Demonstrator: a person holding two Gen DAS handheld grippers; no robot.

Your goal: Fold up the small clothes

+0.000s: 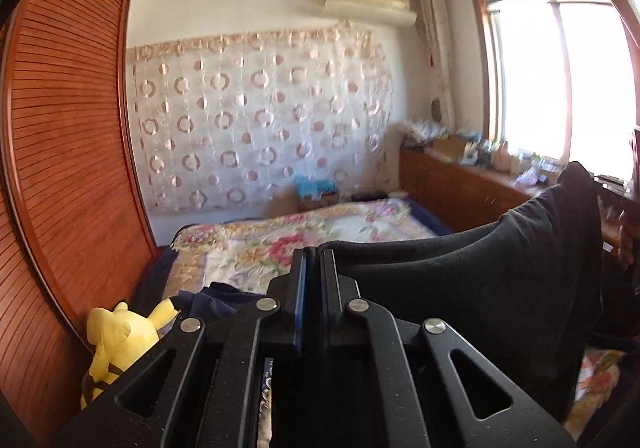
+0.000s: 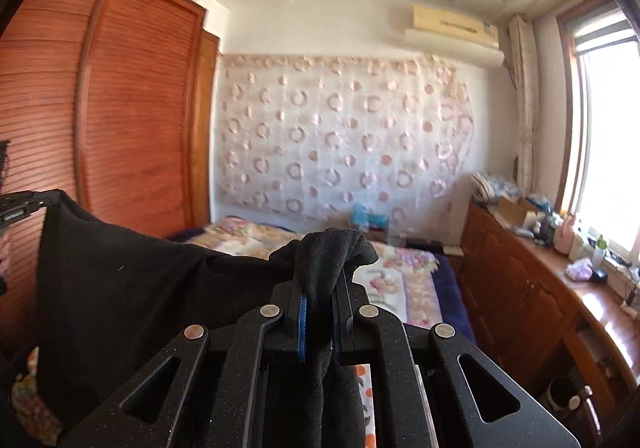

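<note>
1. Black cloth [image 2: 120,288], some small garment, hangs in the air above the bed [image 1: 256,248], stretched between the two grippers. It lies on nothing yet.

2. Its long axis runs side to side, from one gripper to the other. Seen from the left gripper [image 1: 313,254], the cloth [image 1: 500,268] leads off to the right and rises to a far corner. Seen from the right gripper [image 2: 320,280], it spreads away to the left, where its other corner meets a black tool at the picture's edge.

3. Right gripper: fingers pinched on a bunched corner, with a tuft sticking up past the tips and a strand trailing down between them.

4. Left gripper: jaws drawn nearly together. The cloth's edge comes in right at the tips, so I judge it is pinched there, though the nip itself is hard to make out.

5. Both tools are held level and pointing the same way, toward the curtain [image 1: 260,127] on the far wall, side by side and apart, neither one nearer to the cloth.

6. The bed lies below and ahead of both, so the next move, I would guess, is to lower the taut span flat onto it.
</note>
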